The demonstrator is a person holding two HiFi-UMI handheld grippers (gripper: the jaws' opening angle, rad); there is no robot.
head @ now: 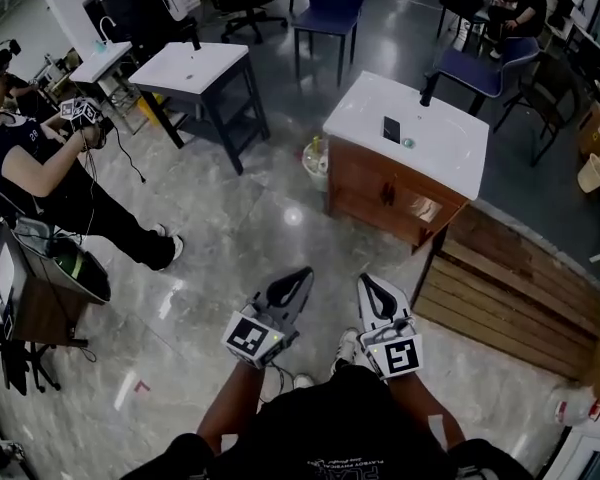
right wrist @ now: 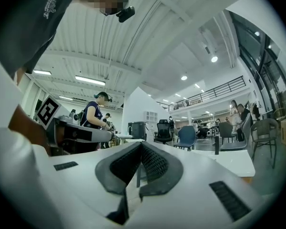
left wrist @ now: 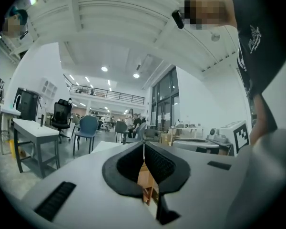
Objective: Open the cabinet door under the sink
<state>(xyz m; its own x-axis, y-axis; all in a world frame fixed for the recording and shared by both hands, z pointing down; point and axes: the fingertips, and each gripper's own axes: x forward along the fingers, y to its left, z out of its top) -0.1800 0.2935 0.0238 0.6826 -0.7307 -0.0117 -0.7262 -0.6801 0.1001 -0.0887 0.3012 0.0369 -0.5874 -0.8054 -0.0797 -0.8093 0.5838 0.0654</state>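
Note:
A wooden cabinet (head: 380, 193) with a white sink top (head: 420, 128) and a black faucet (head: 428, 88) stands ahead across the grey floor. Its two doors are closed, with dark handles (head: 388, 194) at the middle. My left gripper (head: 302, 273) and right gripper (head: 368, 281) are held side by side well short of the cabinet, both pointing level toward it. In the left gripper view the jaws (left wrist: 144, 146) meet at the tips, with cabinet wood (left wrist: 145, 180) showing through the gap below. The right gripper (right wrist: 140, 144) is shut too, holding nothing; the sink top (right wrist: 233, 161) lies beyond.
A seated person (head: 40, 168) with grippers is at the left, beside a bin (head: 75, 268). A white table (head: 195, 68) and blue chairs (head: 330, 3) stand behind. A small container (head: 315, 158) sits at the cabinet's left side. Wooden planks (head: 500, 288) lie to its right.

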